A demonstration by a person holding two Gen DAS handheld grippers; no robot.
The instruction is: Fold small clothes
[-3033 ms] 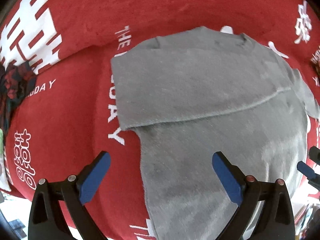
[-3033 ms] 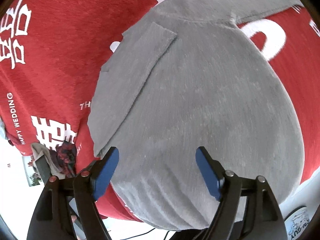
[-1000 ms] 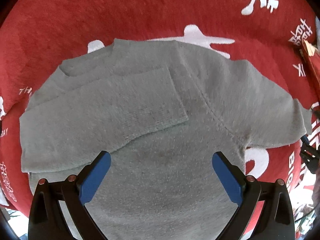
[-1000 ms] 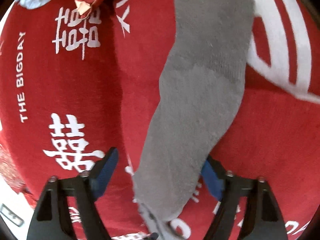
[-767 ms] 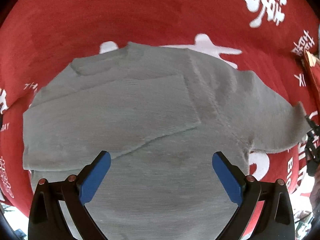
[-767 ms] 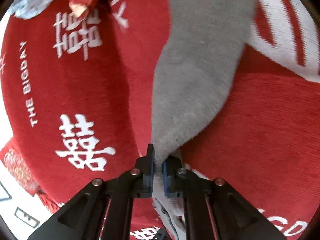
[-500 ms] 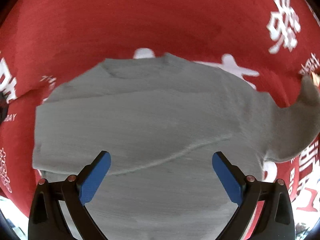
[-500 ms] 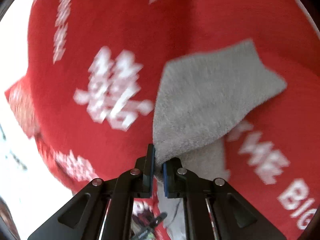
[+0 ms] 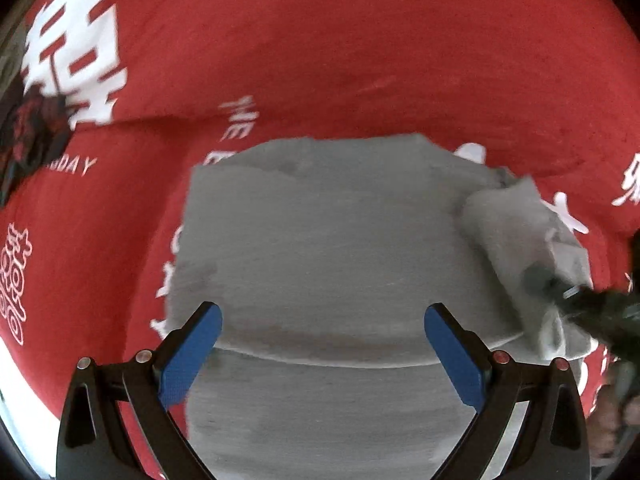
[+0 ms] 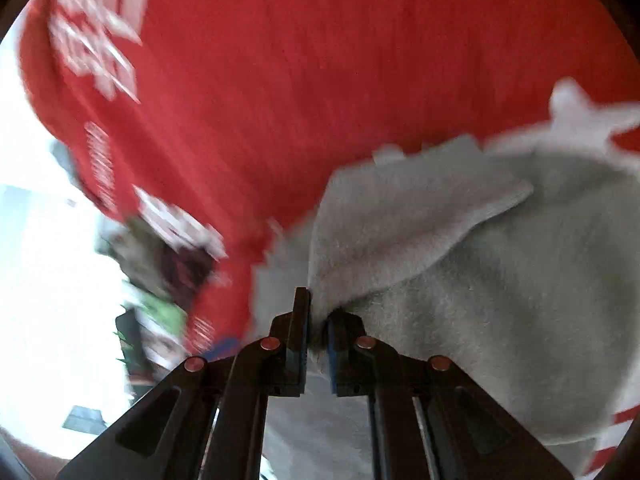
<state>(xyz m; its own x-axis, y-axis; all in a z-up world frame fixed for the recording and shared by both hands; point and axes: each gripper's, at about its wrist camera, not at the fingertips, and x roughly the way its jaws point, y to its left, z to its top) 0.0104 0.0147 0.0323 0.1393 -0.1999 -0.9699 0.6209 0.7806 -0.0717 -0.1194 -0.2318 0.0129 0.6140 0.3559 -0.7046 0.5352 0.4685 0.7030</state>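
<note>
A small grey sweater (image 9: 320, 240) lies on a red blanket (image 9: 320, 60), one sleeve folded flat across its body. My left gripper (image 9: 320, 344) is open and empty, hovering over the sweater's lower part. My right gripper (image 10: 318, 324) is shut on the end of the other grey sleeve (image 10: 400, 232) and holds it lifted over the sweater body (image 10: 500, 340). In the left wrist view the right gripper (image 9: 548, 284) shows at the right edge with the raised sleeve (image 9: 516, 232) bunched in front of it.
The red blanket has white characters and lettering (image 9: 72, 60). A dark patterned cloth (image 9: 28, 132) lies at its far left. In the right wrist view the blanket's edge, a blurred heap of dark and green items (image 10: 160, 280) and bright floor are at the left.
My right gripper shut on the sleeve end, lifted it and carried it over the sweater body. The left gripper stayed open above the sweater and its view shifted left.
</note>
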